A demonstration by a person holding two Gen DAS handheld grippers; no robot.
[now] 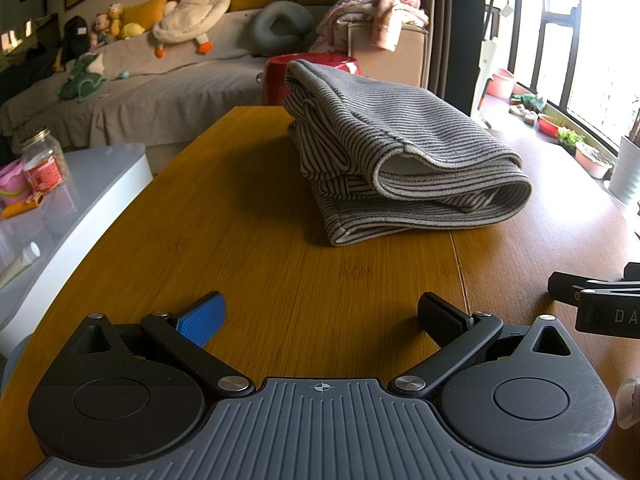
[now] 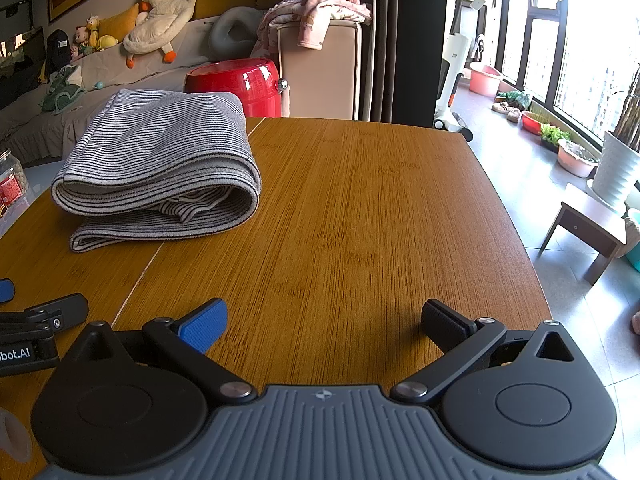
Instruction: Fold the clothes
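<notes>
A grey striped garment (image 1: 400,152) lies folded in a thick bundle on the wooden table (image 1: 260,260); it also shows in the right wrist view (image 2: 160,168) at the left. My left gripper (image 1: 320,316) is open and empty, low over the table, well short of the garment. My right gripper (image 2: 324,320) is open and empty over bare wood, to the right of the garment. Part of the right gripper shows at the left wrist view's right edge (image 1: 600,300); the left gripper shows at the right wrist view's left edge (image 2: 36,328).
A grey side table (image 1: 60,208) with a jar (image 1: 44,160) stands left of the wooden table. A red stool (image 2: 236,84), a sofa with plush toys (image 1: 160,52) and a clothes-draped box (image 2: 320,52) lie beyond. Windows, flowerpots and a small bench (image 2: 588,232) are at the right.
</notes>
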